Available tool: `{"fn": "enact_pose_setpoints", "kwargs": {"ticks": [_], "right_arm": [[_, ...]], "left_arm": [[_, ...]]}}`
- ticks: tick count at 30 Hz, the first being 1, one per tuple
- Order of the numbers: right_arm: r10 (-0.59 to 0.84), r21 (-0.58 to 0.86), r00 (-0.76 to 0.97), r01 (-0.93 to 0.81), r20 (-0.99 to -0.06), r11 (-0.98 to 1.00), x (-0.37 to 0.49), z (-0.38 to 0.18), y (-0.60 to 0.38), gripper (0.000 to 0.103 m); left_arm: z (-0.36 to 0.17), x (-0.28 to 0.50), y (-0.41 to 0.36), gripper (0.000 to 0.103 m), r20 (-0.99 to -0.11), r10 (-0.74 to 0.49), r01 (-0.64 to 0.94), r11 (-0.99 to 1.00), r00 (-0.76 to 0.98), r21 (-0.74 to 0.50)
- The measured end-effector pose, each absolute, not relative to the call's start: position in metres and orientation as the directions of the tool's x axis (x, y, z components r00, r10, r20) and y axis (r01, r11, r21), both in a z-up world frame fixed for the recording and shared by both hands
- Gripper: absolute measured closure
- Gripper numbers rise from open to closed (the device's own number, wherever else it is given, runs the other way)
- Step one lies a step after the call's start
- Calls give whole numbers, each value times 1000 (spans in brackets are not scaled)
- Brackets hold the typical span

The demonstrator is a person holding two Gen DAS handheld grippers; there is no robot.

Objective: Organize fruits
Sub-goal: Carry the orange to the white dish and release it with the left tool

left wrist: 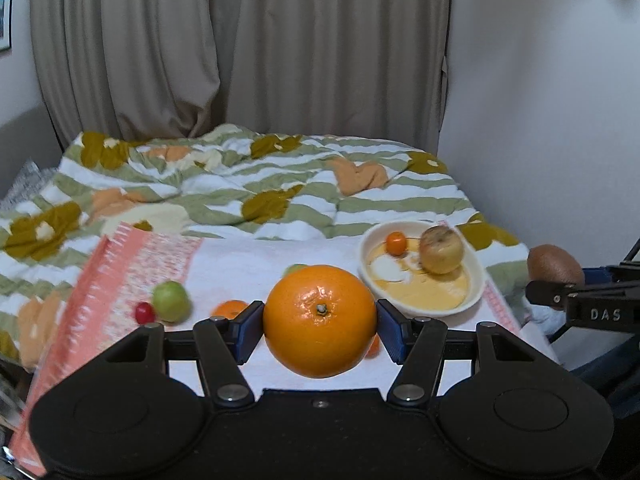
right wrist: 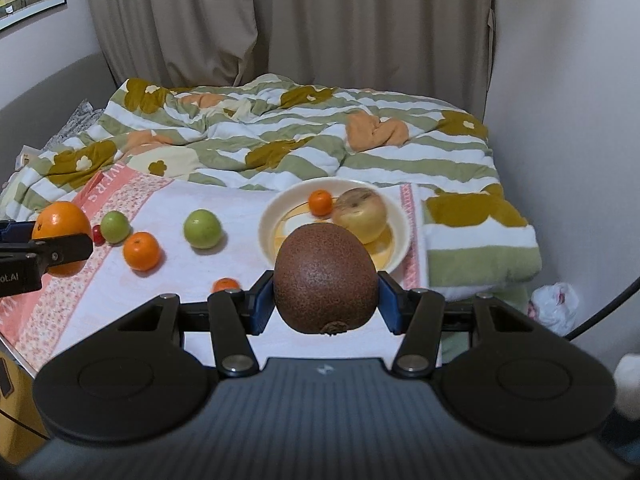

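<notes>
My left gripper (left wrist: 319, 330) is shut on a large orange (left wrist: 319, 320), held above the white towel (left wrist: 240, 264). My right gripper (right wrist: 326, 304) is shut on a brown kiwi (right wrist: 326, 280), just in front of the cream plate (right wrist: 272, 216). On that plate lie a yellowish apple (right wrist: 362, 212) and a tiny orange fruit (right wrist: 320, 202). Loose on the towel are two green fruits (right wrist: 202, 228) (right wrist: 115, 227), a mandarin (right wrist: 141, 251), a small red fruit (right wrist: 97, 235) and another small orange fruit (right wrist: 225, 285). In the right wrist view the held large orange (right wrist: 60, 220) shows at the far left.
A striped flowered blanket (right wrist: 280, 140) is bunched behind the towel, with beige curtains (right wrist: 320, 20) beyond. A wall runs along the right side. A white plastic bag (right wrist: 554, 304) lies low at the right, past the bed's edge.
</notes>
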State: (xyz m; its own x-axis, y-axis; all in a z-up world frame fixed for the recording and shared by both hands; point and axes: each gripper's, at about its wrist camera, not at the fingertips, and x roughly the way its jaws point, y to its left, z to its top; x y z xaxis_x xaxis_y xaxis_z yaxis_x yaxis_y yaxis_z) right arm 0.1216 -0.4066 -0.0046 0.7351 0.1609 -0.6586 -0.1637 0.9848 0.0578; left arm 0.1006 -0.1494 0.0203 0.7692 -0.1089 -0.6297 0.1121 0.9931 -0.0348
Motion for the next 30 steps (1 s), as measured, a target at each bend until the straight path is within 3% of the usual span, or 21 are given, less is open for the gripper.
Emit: {"fn": "enact_pose_setpoints", "kwargs": {"ticks": [14, 30], "right_arm": [[117, 66, 745, -97, -657, 993, 177, -6, -453, 35], [84, 84, 683, -34, -726, 996, 243, -41, -450, 35]], "left_arm": [[5, 183, -218, 39, -643, -198, 237, 971, 740, -27], [-67, 298, -245, 39, -757, -210, 353, 935, 619, 29]]}}
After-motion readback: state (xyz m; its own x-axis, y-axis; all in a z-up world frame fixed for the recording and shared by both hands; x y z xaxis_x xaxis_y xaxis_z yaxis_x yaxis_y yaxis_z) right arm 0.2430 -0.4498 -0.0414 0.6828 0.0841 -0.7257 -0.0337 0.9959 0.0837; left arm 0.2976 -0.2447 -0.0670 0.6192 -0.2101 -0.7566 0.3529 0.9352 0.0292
